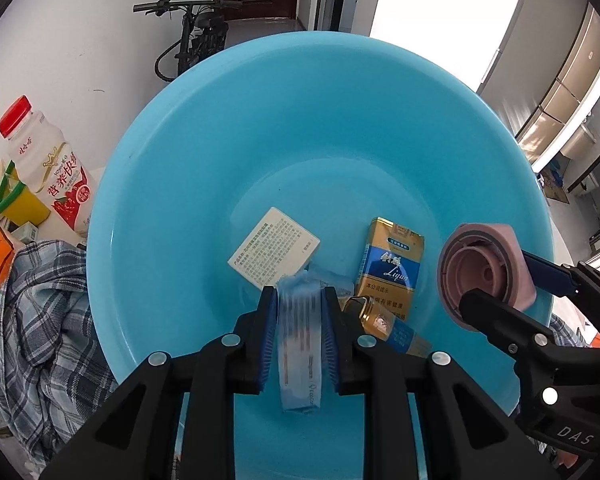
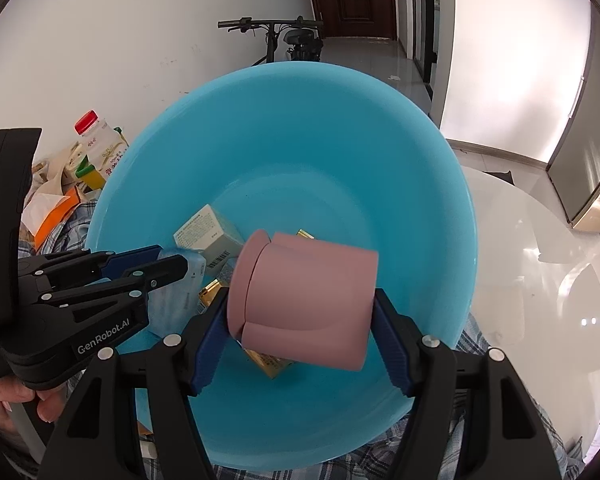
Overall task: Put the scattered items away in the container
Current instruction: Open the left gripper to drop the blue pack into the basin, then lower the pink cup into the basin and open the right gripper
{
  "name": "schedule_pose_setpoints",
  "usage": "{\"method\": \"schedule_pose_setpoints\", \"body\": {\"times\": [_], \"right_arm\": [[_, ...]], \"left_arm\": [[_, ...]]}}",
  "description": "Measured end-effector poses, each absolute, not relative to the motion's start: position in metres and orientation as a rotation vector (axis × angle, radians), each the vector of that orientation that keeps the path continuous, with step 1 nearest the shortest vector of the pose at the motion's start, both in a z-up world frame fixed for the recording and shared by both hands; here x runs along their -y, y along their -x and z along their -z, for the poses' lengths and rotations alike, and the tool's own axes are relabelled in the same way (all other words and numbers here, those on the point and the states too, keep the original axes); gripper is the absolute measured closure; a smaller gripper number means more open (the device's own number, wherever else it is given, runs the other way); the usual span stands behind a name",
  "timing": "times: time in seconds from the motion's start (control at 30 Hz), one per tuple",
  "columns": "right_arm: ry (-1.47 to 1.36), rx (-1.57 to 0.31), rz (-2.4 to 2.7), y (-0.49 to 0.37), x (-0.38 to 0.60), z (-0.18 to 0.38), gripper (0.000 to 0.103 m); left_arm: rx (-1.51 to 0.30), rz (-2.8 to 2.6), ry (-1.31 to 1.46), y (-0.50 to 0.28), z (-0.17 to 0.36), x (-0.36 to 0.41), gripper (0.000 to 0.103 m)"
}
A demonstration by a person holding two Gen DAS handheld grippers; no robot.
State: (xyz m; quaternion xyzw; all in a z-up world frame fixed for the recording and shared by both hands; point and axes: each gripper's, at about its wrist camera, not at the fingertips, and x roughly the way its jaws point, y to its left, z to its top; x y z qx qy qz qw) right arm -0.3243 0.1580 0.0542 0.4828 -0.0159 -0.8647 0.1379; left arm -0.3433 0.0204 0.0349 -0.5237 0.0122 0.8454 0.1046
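The left gripper [image 1: 299,300] is positioned over the blue basin [image 1: 260,120], pointing steeply down into it. A pale blue packet [image 1: 300,344] is seen between its blue pads, blurred; the jaws are set slightly wider than the packet, and whether the pads press on it cannot be told, so a grip is not confirmed. Just ahead of the left fingertips a white printed box [image 1: 274,256] is lying on the basin floor. Ahead and to the right of them a gold and blue cigarette pack [image 1: 392,264] is lying flat, and a second gold pack [image 1: 384,326] is lying just beside the right-hand finger.

The right gripper [image 2: 300,312] is also held over the basin [image 2: 340,140]. A pink cylindrical container [image 2: 308,300] is clamped sideways between its pads, the jaws about half open around it. In the left wrist view its open pink end [image 1: 484,272] is turned toward the left gripper, well to the right of it.

Outside the basin, to the left of the left gripper, a white drink bottle with a red cap [image 1: 46,164] is standing, and a plaid cloth [image 1: 40,320] is spread beneath the basin rim. A person's hand [image 2: 16,396] is seen at the left gripper's handle.
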Motion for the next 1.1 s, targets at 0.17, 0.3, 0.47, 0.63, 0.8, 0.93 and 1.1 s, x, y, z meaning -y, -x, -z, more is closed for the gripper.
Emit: {"method": "schedule_pose_setpoints", "body": {"times": [0.17, 0.3, 0.47, 0.63, 0.8, 0.93, 1.1], "right_arm": [[-1.387, 0.047, 2.504, 0.323, -0.157, -0.058, 0.037], [-1.385, 0.045, 2.501, 0.322, -0.155, -0.060, 0.037], [-1.393, 0.030, 2.494, 0.322, -0.152, -0.058, 0.037], [-1.407, 0.020, 2.471, 0.323, -0.148, -0.053, 0.037], [-1.431, 0.008, 2.435, 0.323, -0.143, -0.045, 0.037], [-1.435, -0.043, 2.408, 0.320, -0.136, -0.039, 0.036], [-1.353, -0.033, 2.457, 0.313, -0.138, -0.054, 0.018]], "left_arm": [[0.031, -2.542, 1.459, 0.338, -0.055, -0.013, 0.030], [0.011, -2.553, 1.459, 0.336, -0.059, -0.013, 0.030], [0.001, -2.555, 1.478, 0.336, -0.054, -0.015, 0.030], [-0.023, -2.565, 1.499, 0.342, -0.046, -0.010, 0.030], [-0.002, -2.562, 1.516, 0.345, -0.042, -0.004, 0.030], [-0.028, -2.587, 1.522, 0.346, -0.042, 0.001, 0.030], [-0.013, -2.587, 1.518, 0.344, -0.046, 0.006, 0.030]]}}
